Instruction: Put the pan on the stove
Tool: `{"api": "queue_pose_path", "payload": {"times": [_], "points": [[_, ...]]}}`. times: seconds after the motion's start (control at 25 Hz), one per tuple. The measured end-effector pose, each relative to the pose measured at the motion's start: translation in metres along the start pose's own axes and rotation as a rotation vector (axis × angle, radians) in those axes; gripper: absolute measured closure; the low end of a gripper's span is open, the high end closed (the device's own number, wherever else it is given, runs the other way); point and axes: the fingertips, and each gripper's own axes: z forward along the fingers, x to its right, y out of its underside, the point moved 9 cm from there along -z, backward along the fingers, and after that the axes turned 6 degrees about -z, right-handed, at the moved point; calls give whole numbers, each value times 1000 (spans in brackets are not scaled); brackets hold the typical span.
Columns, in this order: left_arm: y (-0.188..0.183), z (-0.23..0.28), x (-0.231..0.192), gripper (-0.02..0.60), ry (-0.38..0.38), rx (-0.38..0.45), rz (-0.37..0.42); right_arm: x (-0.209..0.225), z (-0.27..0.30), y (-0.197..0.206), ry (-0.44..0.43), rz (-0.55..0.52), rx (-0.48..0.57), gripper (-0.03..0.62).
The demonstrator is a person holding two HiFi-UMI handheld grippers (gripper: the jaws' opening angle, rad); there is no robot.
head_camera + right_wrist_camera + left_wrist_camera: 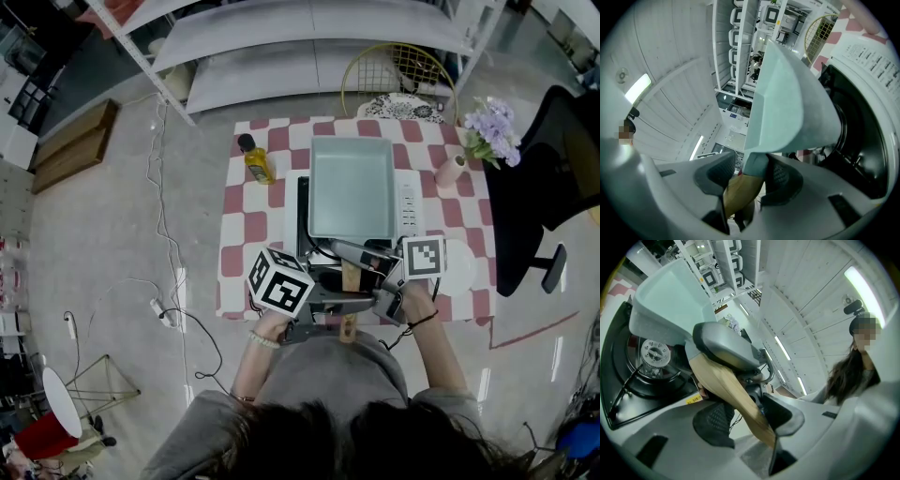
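A red-and-white checkered table [246,234] stands on a grey floor. At its far left corner stands a yellow bottle [257,161]; at its far right corner, a pink vase [449,171] of purple flowers [492,131]. Beyond its far edge sits a gold wire basket [398,70]. A black office chair [548,178] stands to its right, and cables [159,216] trail to its left.

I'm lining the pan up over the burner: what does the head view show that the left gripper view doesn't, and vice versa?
Head view only: the yellow bottle and the black chair. Left gripper view only: a clear look at the burner cap under the pan. Both: the pan, the stove, and the wooden handle between the left gripper's jaws.
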Motion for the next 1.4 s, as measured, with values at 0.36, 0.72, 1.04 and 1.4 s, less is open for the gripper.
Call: {"api": "queue_pose_path", "payload": {"times": [0.36, 0.72, 1.04, 1.4], "points": [[4, -4, -12, 382, 1, -4, -51, 14, 7, 6, 8, 44, -13, 407], [9, -3, -21, 382, 5, -10, -93, 25, 9, 12, 5, 83, -17, 407], [13, -1, -25, 382, 8, -16, -121, 32, 6, 17, 21, 107, -23, 407], [15, 2, -24, 382, 30, -13, -140, 37, 4, 22, 39, 129, -35, 407]]}}
